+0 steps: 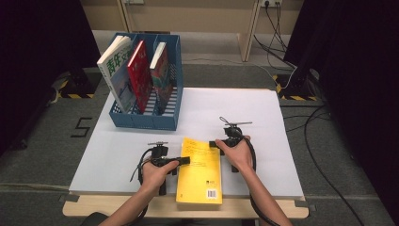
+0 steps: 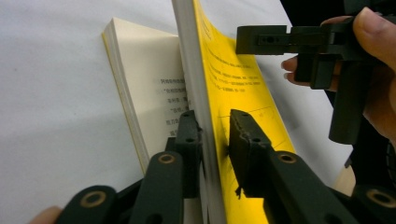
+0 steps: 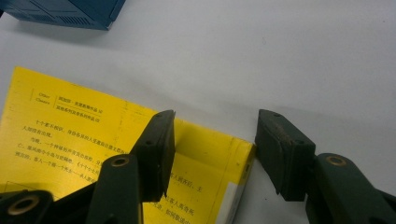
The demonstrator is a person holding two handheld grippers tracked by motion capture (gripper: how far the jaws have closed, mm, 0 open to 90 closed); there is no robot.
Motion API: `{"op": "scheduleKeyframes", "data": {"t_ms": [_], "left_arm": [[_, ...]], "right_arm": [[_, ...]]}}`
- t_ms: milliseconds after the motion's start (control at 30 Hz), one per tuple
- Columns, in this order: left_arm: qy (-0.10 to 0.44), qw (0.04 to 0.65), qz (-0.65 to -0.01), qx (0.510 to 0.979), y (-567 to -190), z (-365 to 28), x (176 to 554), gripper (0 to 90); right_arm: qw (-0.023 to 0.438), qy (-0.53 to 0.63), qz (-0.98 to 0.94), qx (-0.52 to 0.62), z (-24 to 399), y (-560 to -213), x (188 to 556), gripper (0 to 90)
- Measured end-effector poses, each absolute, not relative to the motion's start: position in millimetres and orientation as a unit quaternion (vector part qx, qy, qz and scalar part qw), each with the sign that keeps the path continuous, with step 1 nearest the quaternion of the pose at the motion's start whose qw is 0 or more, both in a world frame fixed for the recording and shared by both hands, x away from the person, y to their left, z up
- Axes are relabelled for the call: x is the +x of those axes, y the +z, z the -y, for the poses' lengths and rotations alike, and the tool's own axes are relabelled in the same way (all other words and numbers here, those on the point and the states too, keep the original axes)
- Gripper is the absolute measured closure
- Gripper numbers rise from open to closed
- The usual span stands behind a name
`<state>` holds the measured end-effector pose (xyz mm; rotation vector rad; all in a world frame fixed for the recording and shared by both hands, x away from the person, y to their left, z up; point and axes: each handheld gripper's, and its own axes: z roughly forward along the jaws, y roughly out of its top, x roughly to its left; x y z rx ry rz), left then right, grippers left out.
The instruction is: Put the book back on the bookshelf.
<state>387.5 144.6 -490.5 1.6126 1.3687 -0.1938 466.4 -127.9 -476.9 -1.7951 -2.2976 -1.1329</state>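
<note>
So from where I'm sitting, the yellow paperback book (image 1: 200, 172) is lying back cover up near the front edge of the white table surface (image 1: 263, 113), roughly mid-width, with its barcode end right at that front edge.

My left gripper (image 1: 184, 160) comes in at the book's left long edge. Looking along it in the left gripper view, the jaws are pinching a lifted chunk of the book (image 2: 219, 93): the yellow cover plus a wad of pages stands up between the pads, and both pads look pressed against it. The rest of the cream page block (image 2: 140, 88) lies flat on the surface to the left of that, printed text visible on the open page.

My right gripper (image 1: 214, 143) sits at the book's far right corner. In the right gripper view its jaws are spread wide: one pad hangs over the yellow cover (image 3: 84, 135), the other is off the book above bare white surface, just beside the corner. Can't tell whether either pad actually touches anything.

Toward the far left corner of the surface stands a blue plastic slotted file rack (image 1: 155, 117) with three books upright in it: a white one with green lettering (image 1: 115, 70) and two red ones (image 1: 139, 75) (image 1: 161, 75).
</note>
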Motion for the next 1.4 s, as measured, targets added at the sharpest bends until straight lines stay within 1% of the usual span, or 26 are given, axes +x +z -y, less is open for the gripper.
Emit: {"op": "scheduleKeyframes", "data": {"t_ms": [100, 200, 433, 600, 1100, 1233, 1400], "left_arm": [[-0.095, 0.494, -0.555, 0.663, -489.9, -148.4, 388.9, 80.4], [-0.101, 0.494, -0.55, 0.666, -490.8, -151.3, 390.2, 81.6], [-0.094, 0.489, -0.549, 0.672, -491.2, -156.6, 390.1, 81.7], [-0.099, 0.485, -0.55, 0.673, -492.9, -158.2, 391.7, 81.5], [-0.105, 0.479, -0.548, 0.678, -497.6, -160.4, 394.0, 81.1], [-0.104, 0.478, -0.547, 0.679, -497.7, -160.3, 394.2, 81.0], [-0.103, 0.477, -0.546, 0.681, -498.1, -160.3, 394.3, 81.0]], "right_arm": [[0.011, -0.365, 0.732, -0.575, 128.6, -476.9, 467.3, 47.7], [0.02, -0.366, 0.73, -0.577, 129.2, -476.6, 468.4, 47.8], [0.03, -0.367, 0.729, -0.577, 130.6, -476.5, 470.1, 48.1], [0.044, -0.367, 0.726, -0.58, 129.7, -476.4, 471.2, 47.9], [0.059, -0.368, 0.727, -0.576, 128.4, -477.5, 474.1, 46.1], [0.057, -0.369, 0.731, -0.571, 127.5, -477.9, 474.4, 45.9], [0.069, -0.374, 0.728, -0.571, 129.6, -478.8, 476.0, 46.0]]}}
